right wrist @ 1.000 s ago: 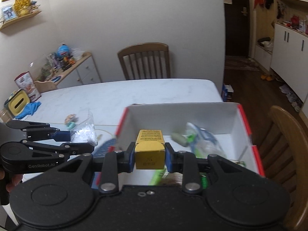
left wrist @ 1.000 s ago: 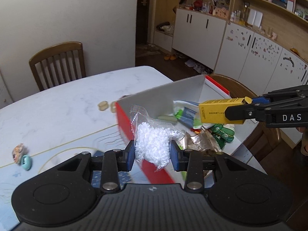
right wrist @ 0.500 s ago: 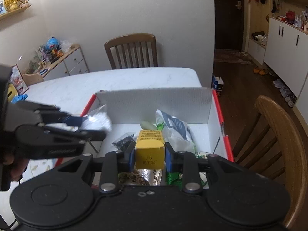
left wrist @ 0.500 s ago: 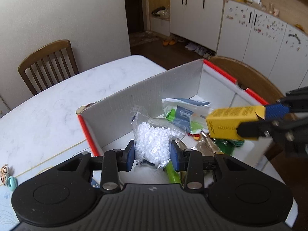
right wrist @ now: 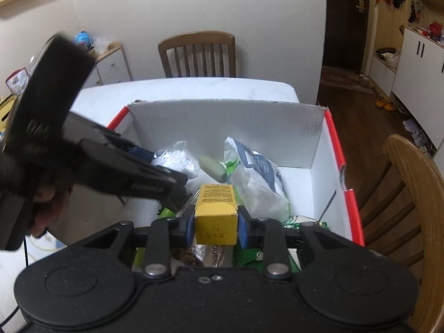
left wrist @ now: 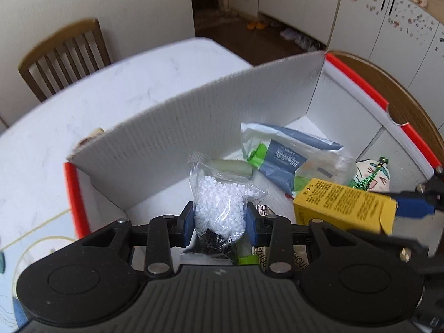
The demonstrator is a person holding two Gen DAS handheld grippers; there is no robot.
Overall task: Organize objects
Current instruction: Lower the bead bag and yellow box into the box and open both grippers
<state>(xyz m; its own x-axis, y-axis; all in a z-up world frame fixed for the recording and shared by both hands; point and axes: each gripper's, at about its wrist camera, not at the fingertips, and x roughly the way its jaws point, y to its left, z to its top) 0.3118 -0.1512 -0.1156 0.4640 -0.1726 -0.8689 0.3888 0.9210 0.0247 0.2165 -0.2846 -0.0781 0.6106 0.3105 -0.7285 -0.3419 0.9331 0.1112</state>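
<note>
Left gripper point(left wrist: 219, 220): jaws narrowly set, both blue pads pressed on a clear bag of white beads point(left wrist: 219, 205). The bag stands upright between the pads; its bulk and sealed top rise toward 12 o'clock from the grip, and a small tail hangs below. Bag and gripper are over the inside of the red-edged white box point(left wrist: 194, 116), near its wall at 9 o'clock in the left wrist view.

Right gripper point(right wrist: 216, 226): jaws narrowly set, pads clamped on the two side faces of a yellow carton point(right wrist: 216, 211). The carton's long axis runs out toward 12 o'clock from the pads, printed face up. It is also over the box interior.

Left wrist view: carton at 3 o'clock of the bead bag, near but apart.

Box contents below: a grey-blue plastic packet point(left wrist: 288, 158) at 1 o'clock of the bead bag, a pale green oblong piece point(left wrist: 233, 166) just beyond the bag's top, green chain point(left wrist: 371, 174) at far right. Whether the held items touch the contents beneath, I cannot tell.

The box sits on a white marble-pattern table point(left wrist: 111, 97); a wooden chair point(right wrist: 198, 52) stands at the far edge.
</note>
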